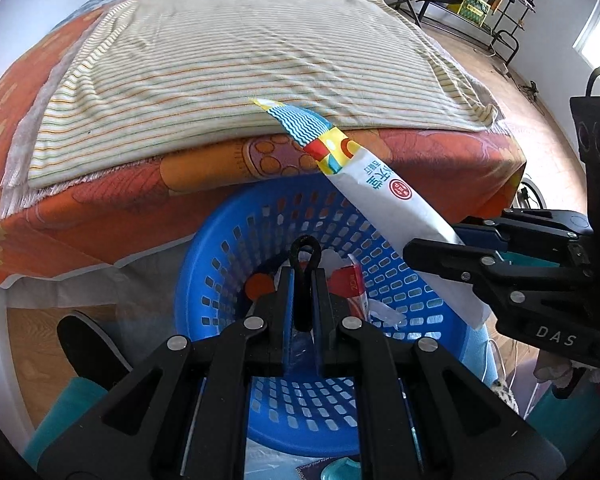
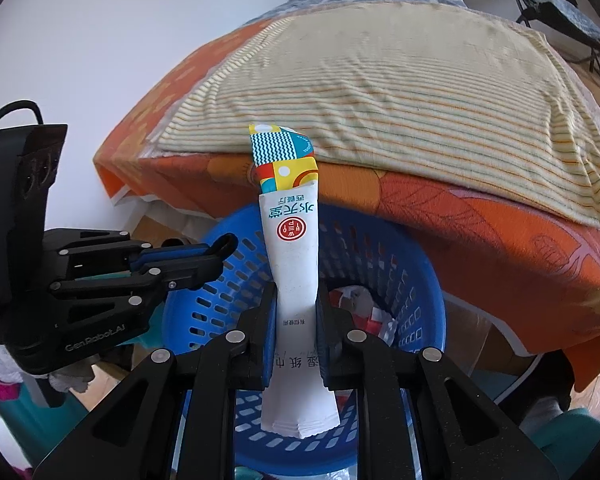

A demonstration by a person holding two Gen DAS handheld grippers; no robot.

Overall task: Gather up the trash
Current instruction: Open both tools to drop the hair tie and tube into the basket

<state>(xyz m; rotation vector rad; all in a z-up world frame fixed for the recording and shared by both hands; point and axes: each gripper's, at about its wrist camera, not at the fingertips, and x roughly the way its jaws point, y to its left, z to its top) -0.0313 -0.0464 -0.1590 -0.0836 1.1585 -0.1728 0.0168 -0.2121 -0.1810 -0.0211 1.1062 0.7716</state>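
Your right gripper (image 2: pixel 296 316) has its jaws clamped on a long white paper packet (image 2: pixel 291 240), gripping it across the lower half; the packet stands up between the pads, its colourful patterned end bending over at the top and its folded bottom edge hanging below them. Your left gripper (image 1: pixel 303 280) has its jaws pressed together on a thin black loop (image 1: pixel 303 256), which sticks up between the tips.

Both grippers point down over a blue perforated basket (image 1: pixel 236 240) that sits on the floor just in front of the bed (image 1: pixel 100 208). Inside the basket lie scraps already collected: a red-and-white carton (image 1: pixel 350 284), crumpled white paper and an orange round piece. From the left wrist view the packet slants across the basket's right side, held above the rim.

The bed behind the basket carries an orange flowered cover with a cream striped cloth (image 1: pixel 240 64) spread on top.
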